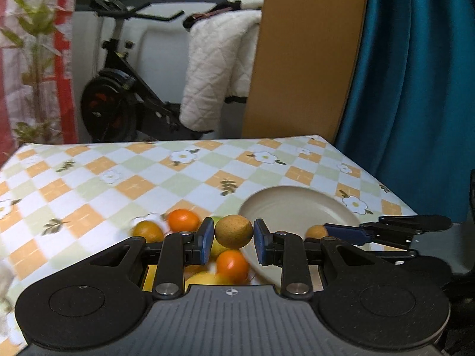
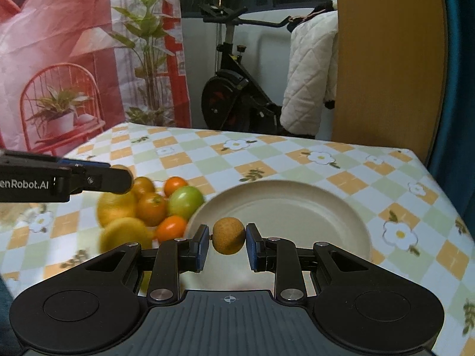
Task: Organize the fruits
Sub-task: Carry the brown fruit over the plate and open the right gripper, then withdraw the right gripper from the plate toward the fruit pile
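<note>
- Near the plate (image 2: 297, 198): right gripper (image 2: 228, 241), jaws clamped on a brown speckled fruit (image 2: 228, 235).
- Left of plate: left gripper (image 1: 233, 235), jaws clamped on another brown fruit (image 1: 233, 231), above a pile of fruits (image 2: 151, 207).

The plate (image 2: 297, 204) lies bare and open; the fruit pile (image 2: 148, 207) crowds its left rim, leaving the far surface (image 2: 267, 154) free.

Left hand-held gripper (image 1: 233, 239) and right hand-held gripper (image 2: 228, 243), both clamped, angled downward.
</note>
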Demonstrator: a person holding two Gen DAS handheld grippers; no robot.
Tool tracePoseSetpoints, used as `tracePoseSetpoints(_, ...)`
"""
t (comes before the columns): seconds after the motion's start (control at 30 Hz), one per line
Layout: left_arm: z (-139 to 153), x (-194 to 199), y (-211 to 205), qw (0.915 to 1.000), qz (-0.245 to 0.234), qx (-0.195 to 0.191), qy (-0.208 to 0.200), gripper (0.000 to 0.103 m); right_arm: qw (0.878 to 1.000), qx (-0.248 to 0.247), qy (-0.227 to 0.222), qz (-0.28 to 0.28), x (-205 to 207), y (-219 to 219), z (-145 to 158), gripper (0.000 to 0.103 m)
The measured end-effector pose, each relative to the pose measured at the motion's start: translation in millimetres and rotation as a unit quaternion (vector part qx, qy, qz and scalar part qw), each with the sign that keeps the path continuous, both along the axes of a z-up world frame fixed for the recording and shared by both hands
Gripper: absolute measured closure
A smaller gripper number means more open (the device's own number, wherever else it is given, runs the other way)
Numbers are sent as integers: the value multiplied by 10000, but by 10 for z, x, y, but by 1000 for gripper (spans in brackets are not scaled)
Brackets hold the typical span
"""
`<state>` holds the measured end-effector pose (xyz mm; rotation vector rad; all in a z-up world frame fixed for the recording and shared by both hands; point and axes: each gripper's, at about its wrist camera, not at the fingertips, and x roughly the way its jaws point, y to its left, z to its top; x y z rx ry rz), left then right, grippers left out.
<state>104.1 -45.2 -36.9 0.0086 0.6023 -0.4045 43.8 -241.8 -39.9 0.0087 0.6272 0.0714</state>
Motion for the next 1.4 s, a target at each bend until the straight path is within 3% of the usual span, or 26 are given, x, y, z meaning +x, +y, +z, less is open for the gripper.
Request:
tracePoseSetpoints(0.33,-235,771,-496,9980,-284,-17,556,72,9990,-169,306,-284,678,-546,-149,79)
tracePoseSetpoints(0.6,-363,1033,-748,9960,-459,121,753,72,9968,-75,606,-516,924,-803,-314,79)
tracePoseSetpoints(1.03,-459,1159,-786,9938,-409,200,1011,71,9953,-119,756,-588,1030,-778,-384,78)
tracePoseSetpoints(1.17,-422,1158,-767,9940,-386,149,1010,57,9950,-104,767,-630,1007,-780,-355,71)
tracePoseSetpoints(1.4,-289,1036,-694,9955,-319,134,880,57,9956,39,619,-699,875,-749,-185,63)
